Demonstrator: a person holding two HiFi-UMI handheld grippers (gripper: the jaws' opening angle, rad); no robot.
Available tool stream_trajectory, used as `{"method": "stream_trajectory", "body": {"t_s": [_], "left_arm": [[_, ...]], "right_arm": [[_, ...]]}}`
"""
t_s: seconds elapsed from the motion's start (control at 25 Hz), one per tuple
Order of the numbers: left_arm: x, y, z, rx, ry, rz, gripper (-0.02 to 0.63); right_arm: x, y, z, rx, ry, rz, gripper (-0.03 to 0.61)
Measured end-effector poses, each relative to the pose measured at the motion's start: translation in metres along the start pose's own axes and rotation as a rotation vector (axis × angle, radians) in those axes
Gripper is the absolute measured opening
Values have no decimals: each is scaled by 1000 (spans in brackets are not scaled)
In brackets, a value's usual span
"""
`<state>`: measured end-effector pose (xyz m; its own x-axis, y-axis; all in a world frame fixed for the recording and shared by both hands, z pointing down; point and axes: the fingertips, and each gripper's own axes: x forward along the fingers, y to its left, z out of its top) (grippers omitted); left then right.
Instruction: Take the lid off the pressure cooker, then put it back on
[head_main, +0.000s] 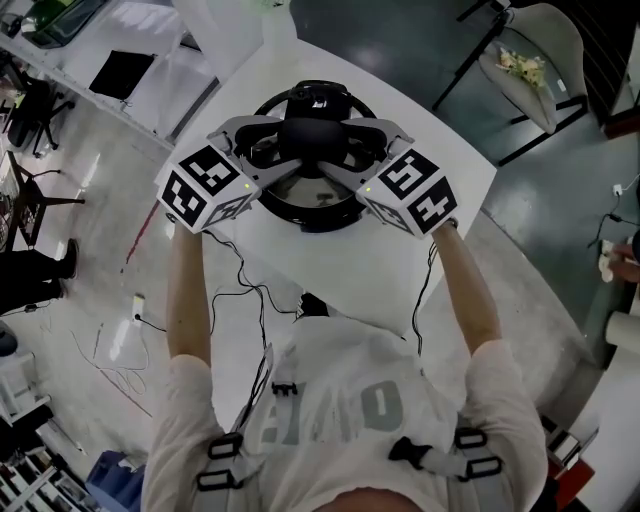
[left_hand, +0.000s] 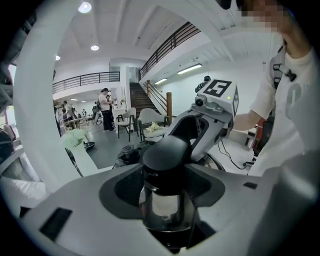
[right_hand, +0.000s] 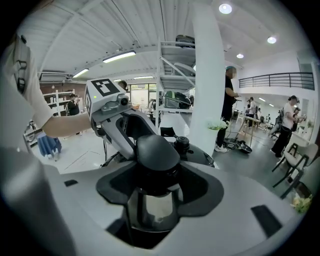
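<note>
Mostly, left gripper (left_hand: 167, 172) and right gripper (right_hand: 159, 172), clamping its knob (head_main: 312, 135), hide the lid (head_main: 312, 186).

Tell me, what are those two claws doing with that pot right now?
Both left gripper and right gripper shut on lid knob. The lid looks seated on pressure cooker. No obstruction seen.

White table (head_main: 400, 250), glossy grey floor (head_main: 420, 40), chair (head_main: 553, 40)

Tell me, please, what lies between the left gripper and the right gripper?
The lid's black knob lies between left gripper and right gripper, clearest in the head view.
</note>
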<state>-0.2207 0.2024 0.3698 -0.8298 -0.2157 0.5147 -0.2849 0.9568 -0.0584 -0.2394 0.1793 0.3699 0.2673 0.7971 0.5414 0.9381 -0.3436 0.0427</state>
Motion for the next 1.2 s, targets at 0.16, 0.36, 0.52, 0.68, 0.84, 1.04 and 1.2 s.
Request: {"method": "stream_trajectory", "body": {"t_s": [0.16, 0.36, 0.52, 0.68, 0.84, 1.04, 1.2], "left_arm": [[2, 2, 0, -14, 16, -22, 242], [0, 0, 0, -30, -67, -57, 242], [1, 6, 10, -52, -35, -61, 242], [8, 8, 8, -28, -6, -45, 244], [8, 11, 7, -51, -62, -40, 244], [5, 7, 6, -38, -72, -40, 242], [4, 5, 6, -43, -66, -38, 241]], "right_arm": [[1, -2, 2, 1, 7, 63, 259], [0, 0, 0, 32, 6, 52, 255], [-4, -9, 7, 97, -15, 79, 255], [0, -14, 2, 54, -25, 56, 256], [2, -16, 1, 32, -33, 70, 256], [1, -12, 1, 25, -17, 72, 254], [-1, -9, 1, 21, -23, 75, 255]]}}
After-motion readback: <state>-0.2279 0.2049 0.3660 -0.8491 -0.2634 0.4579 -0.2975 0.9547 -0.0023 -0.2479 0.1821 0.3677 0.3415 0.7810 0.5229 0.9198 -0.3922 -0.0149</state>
